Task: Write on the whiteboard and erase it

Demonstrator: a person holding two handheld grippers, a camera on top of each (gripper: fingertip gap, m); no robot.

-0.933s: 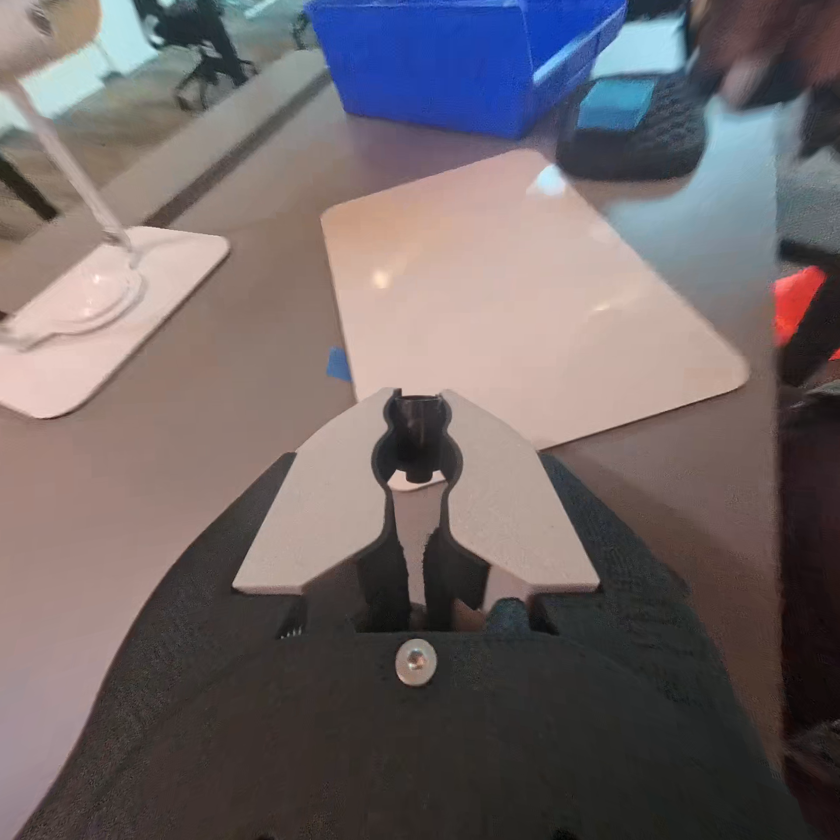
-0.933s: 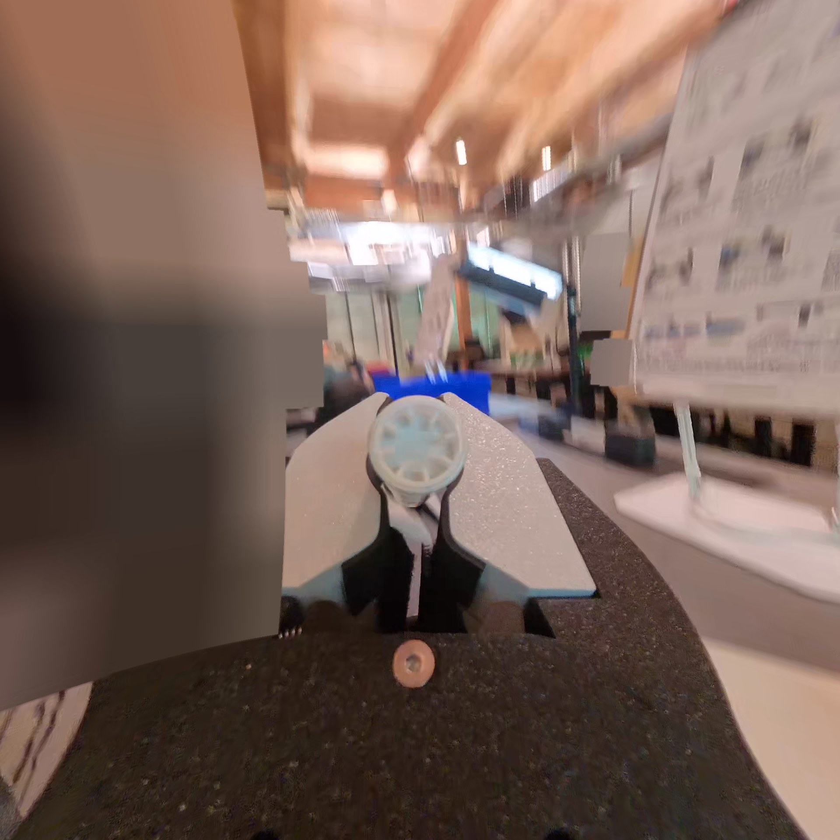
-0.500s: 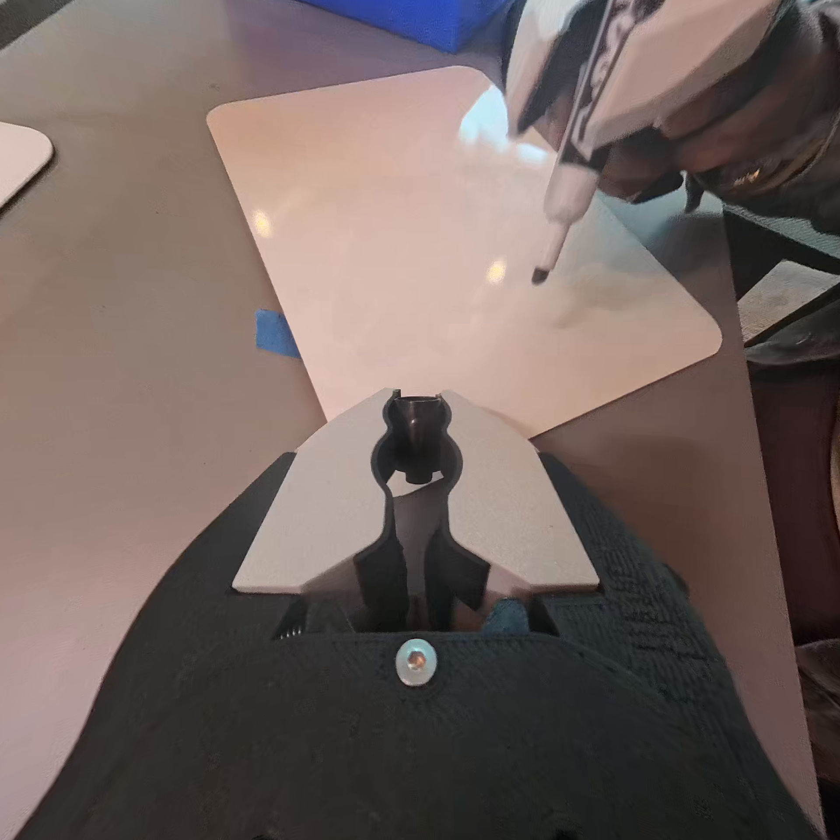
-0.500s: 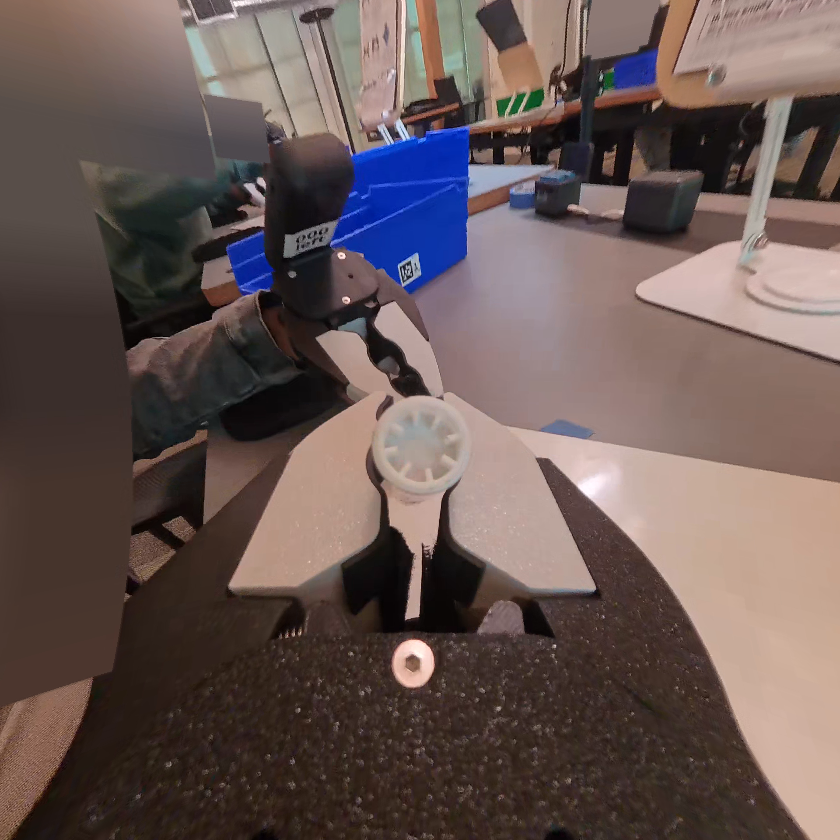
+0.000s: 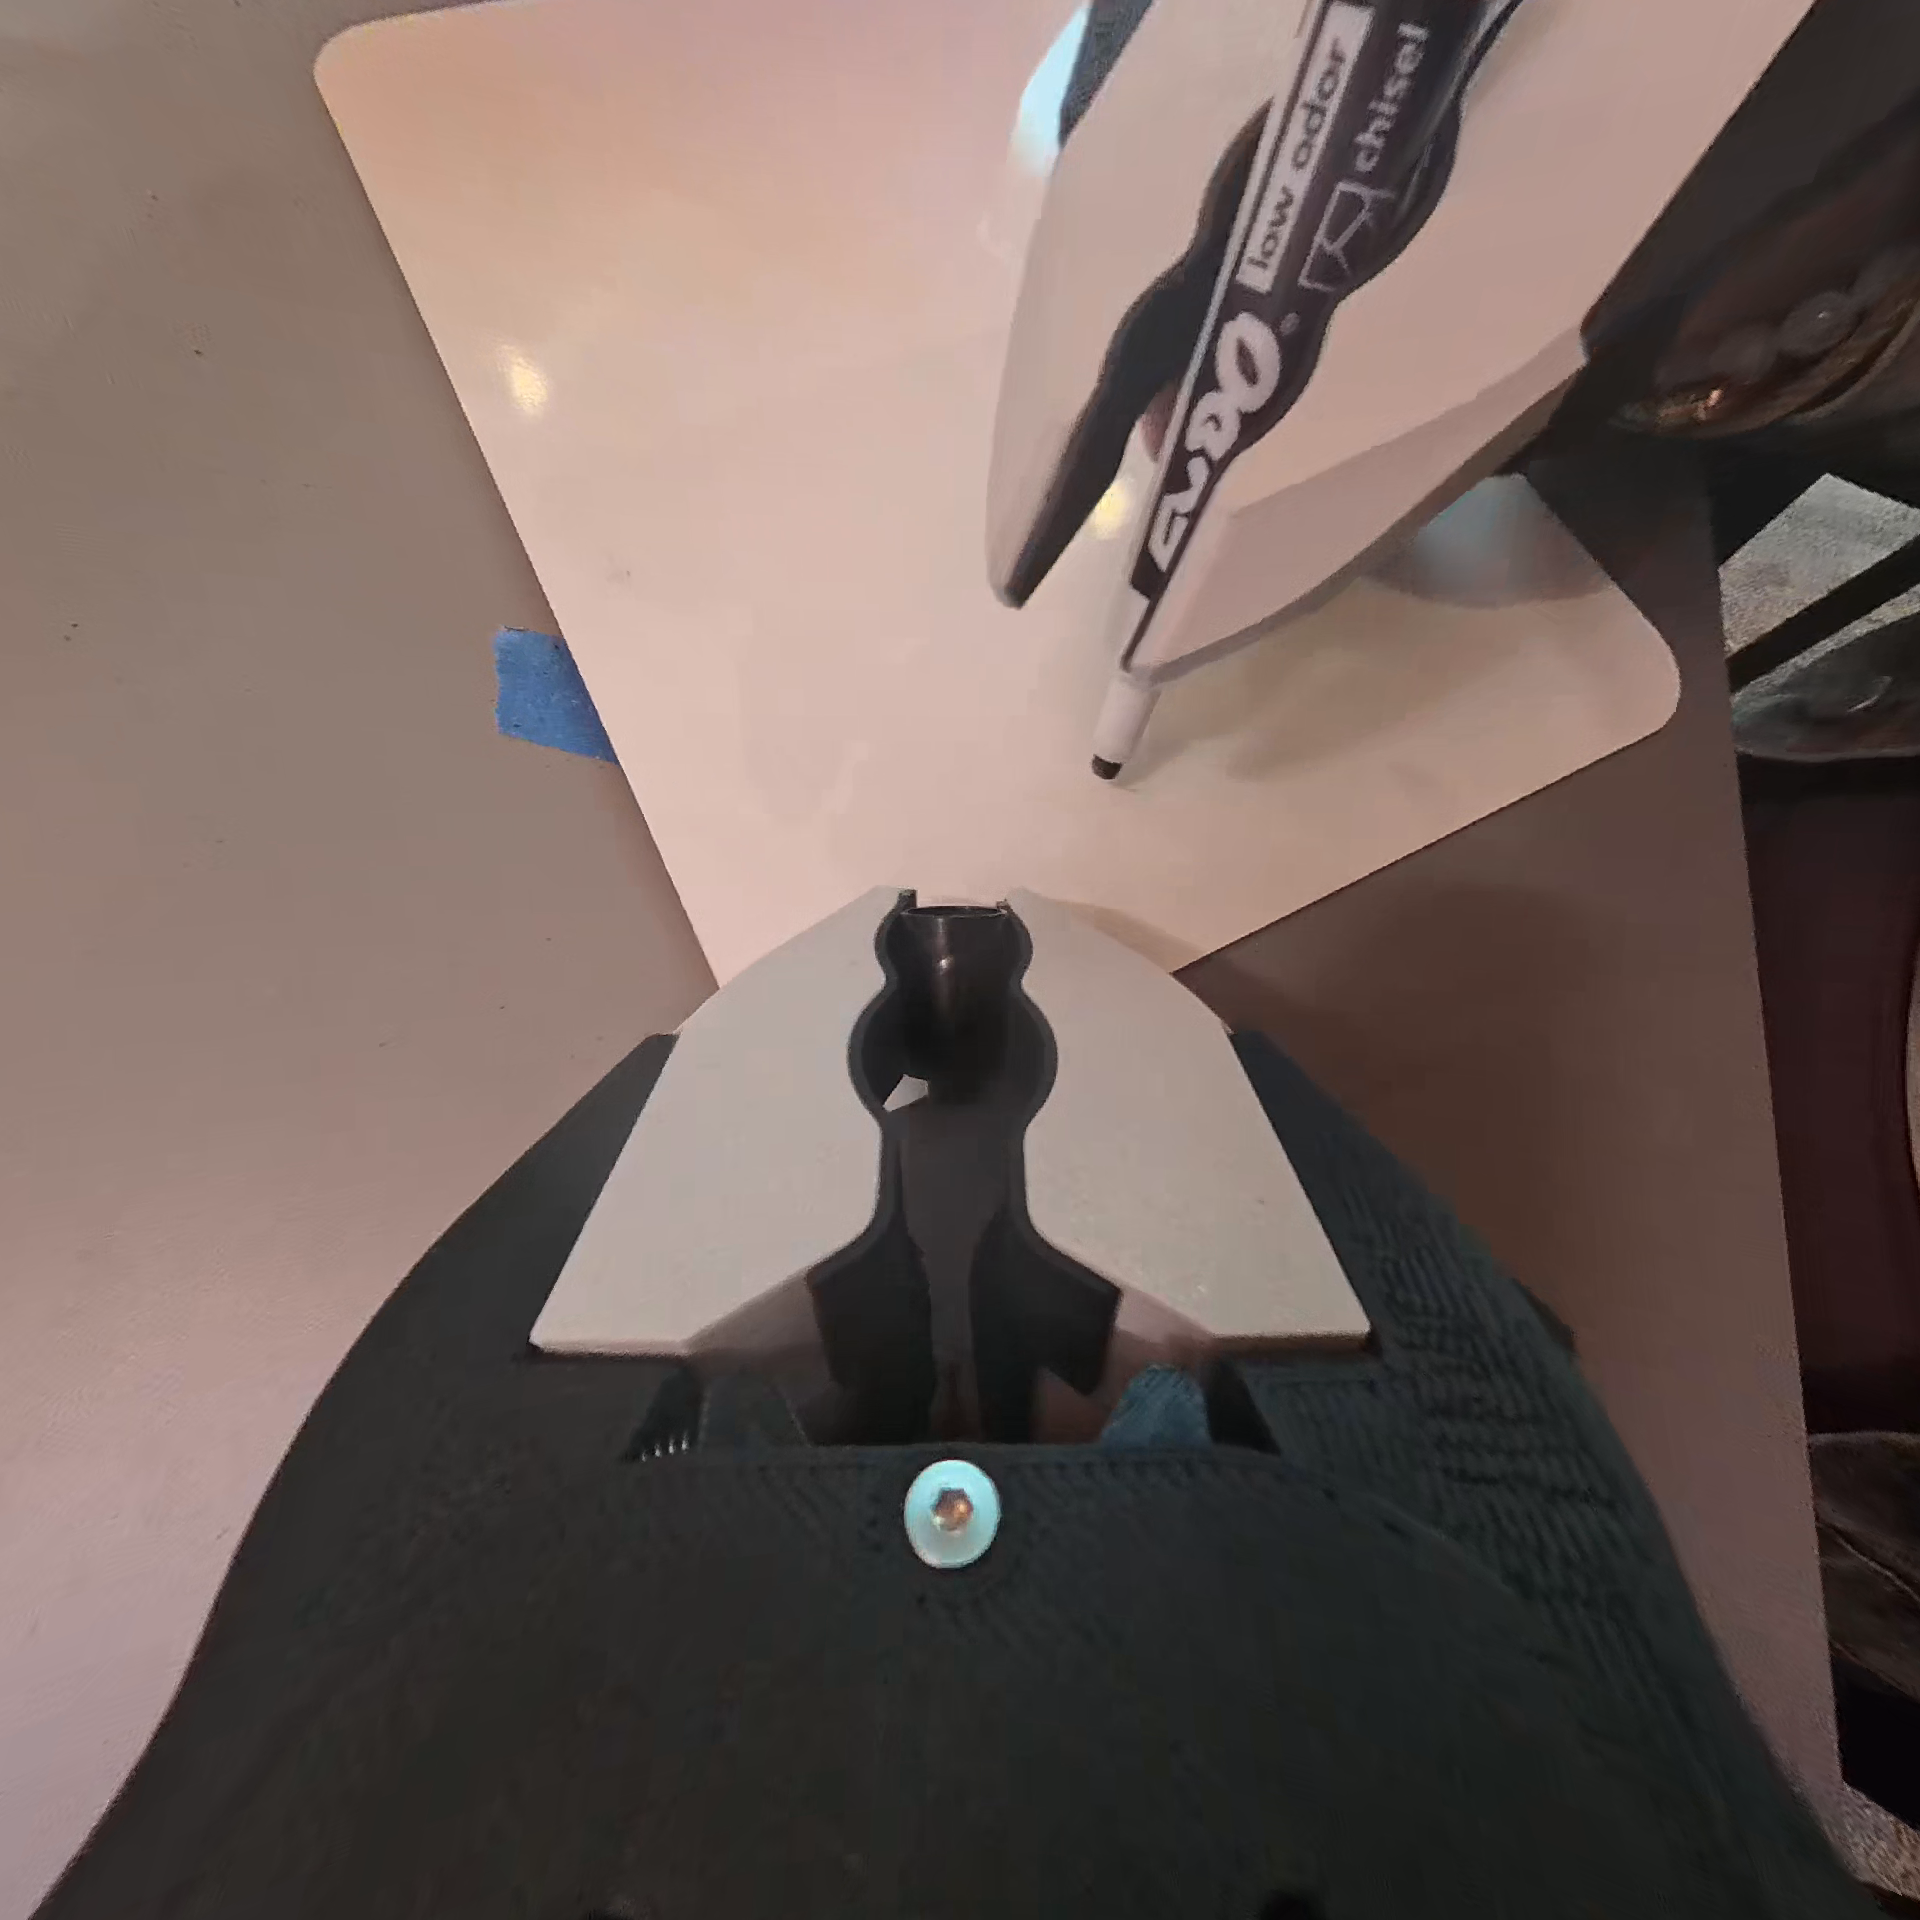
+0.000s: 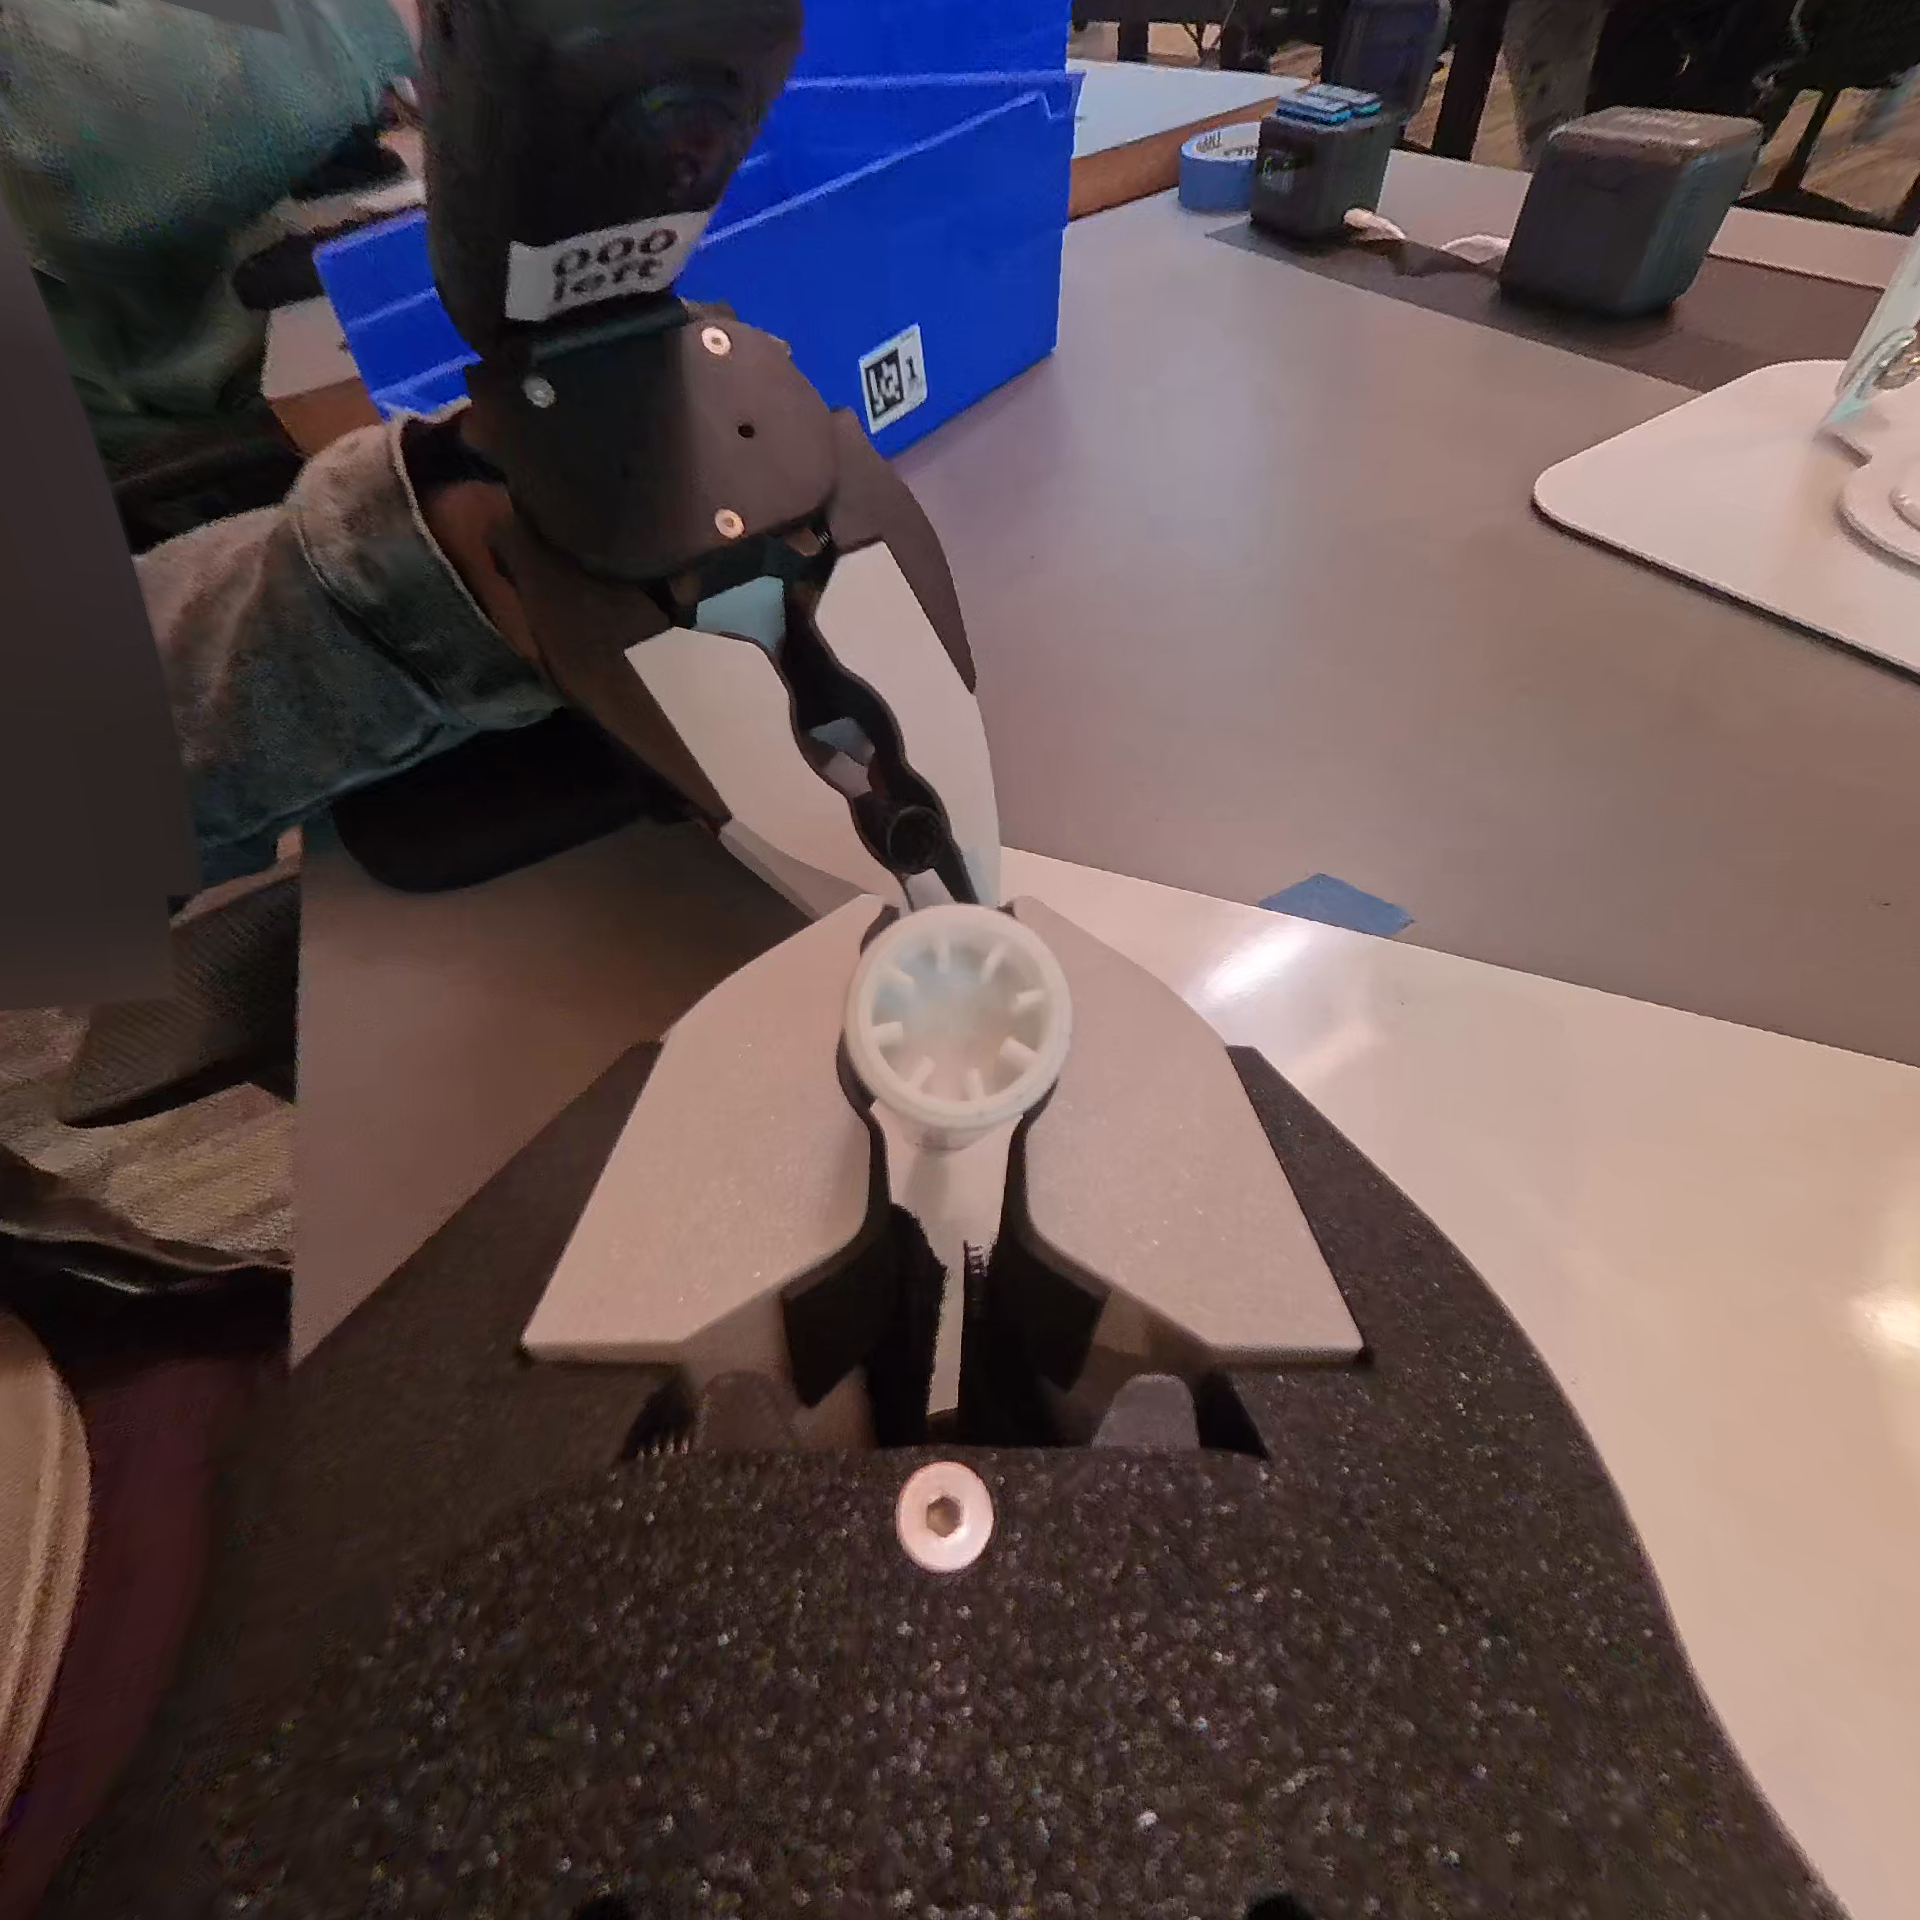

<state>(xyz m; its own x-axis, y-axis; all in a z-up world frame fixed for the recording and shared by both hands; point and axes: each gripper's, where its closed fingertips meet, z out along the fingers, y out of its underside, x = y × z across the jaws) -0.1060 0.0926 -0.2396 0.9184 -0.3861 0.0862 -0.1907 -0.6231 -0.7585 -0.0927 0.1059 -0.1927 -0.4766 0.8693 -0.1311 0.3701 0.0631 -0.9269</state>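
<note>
A smooth white rounded-corner whiteboard (image 5: 790,436) lies flat on the grey table (image 5: 208,935). The right gripper (image 5: 1122,582) clamps a white marker (image 5: 1247,343), its dark tip at the board. The left gripper (image 5: 954,914) grips a small black cap (image 5: 951,987).

My left gripper (image 5: 954,914) is pitched down, fingers (image 5: 769,1049) closed snug on a black marker cap (image 5: 951,997), both sides pressing it. In the right cam it (image 6: 914,842) shows w/ a denim sleeve (image 6: 343,623) behind it. My right gripper (image 6: 956,920) is tilted steeply down, fingers (image 5: 1351,416) clamped on a marker (image 5: 1236,416), white butt end (image 6: 956,1023) toward its cam, tip (image 5: 1110,767) pointing down past the fingertips.
</note>
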